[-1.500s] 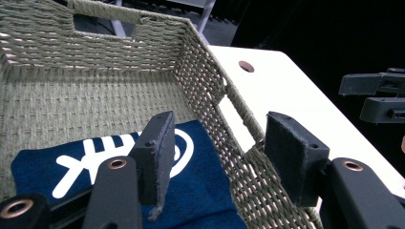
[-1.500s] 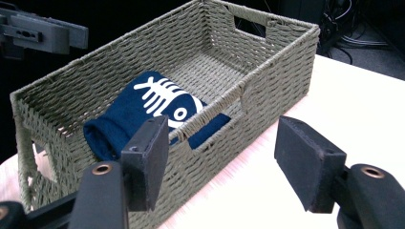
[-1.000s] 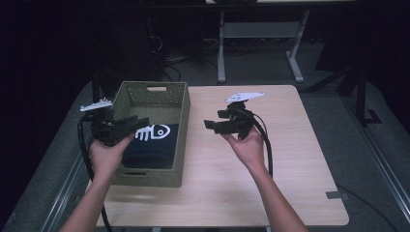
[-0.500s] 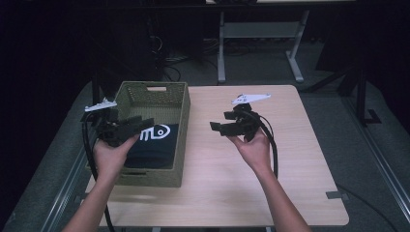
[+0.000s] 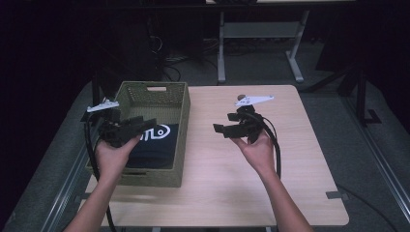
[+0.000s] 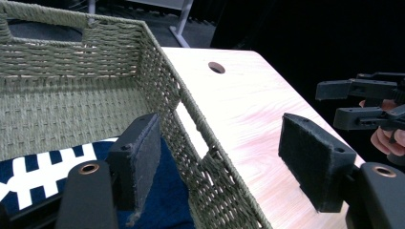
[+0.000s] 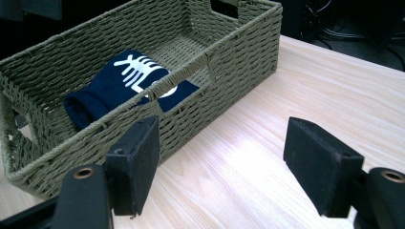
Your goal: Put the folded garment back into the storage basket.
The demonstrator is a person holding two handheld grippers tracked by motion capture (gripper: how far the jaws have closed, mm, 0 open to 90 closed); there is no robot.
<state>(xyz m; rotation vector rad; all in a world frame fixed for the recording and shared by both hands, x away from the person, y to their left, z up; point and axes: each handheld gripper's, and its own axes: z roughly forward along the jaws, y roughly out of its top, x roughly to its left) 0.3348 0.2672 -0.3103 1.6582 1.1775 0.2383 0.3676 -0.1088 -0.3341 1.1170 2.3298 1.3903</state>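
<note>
An olive woven basket [image 5: 185, 121] stands on the left half of the light wooden table [image 5: 290, 159]. A folded navy cloth with a white print [image 5: 157, 142] lies in it. My left gripper [image 5: 147, 124] hovers over the basket's near left part, open and holding nothing. In the left gripper view its jaws [image 6: 222, 145] straddle the basket's right wall [image 6: 191, 138], with the cloth [image 6: 43, 167] below. My right gripper [image 5: 218, 128] hangs open over the table's middle and points at the basket. In the right gripper view it [image 7: 219, 157] faces the basket [image 7: 229, 62] and the cloth [image 7: 110, 90].
The table has a round cable hole [image 5: 240, 96] near its far edge. A metal desk frame [image 5: 261, 31] and cables stand on the dark floor behind. A piece of grey tape [image 5: 334, 195] marks the near right corner. My right gripper [image 6: 356, 102] also appears in the left gripper view.
The right gripper has drifted slightly right, away from the basket. The left gripper has hardly moved. Both stay open.
</note>
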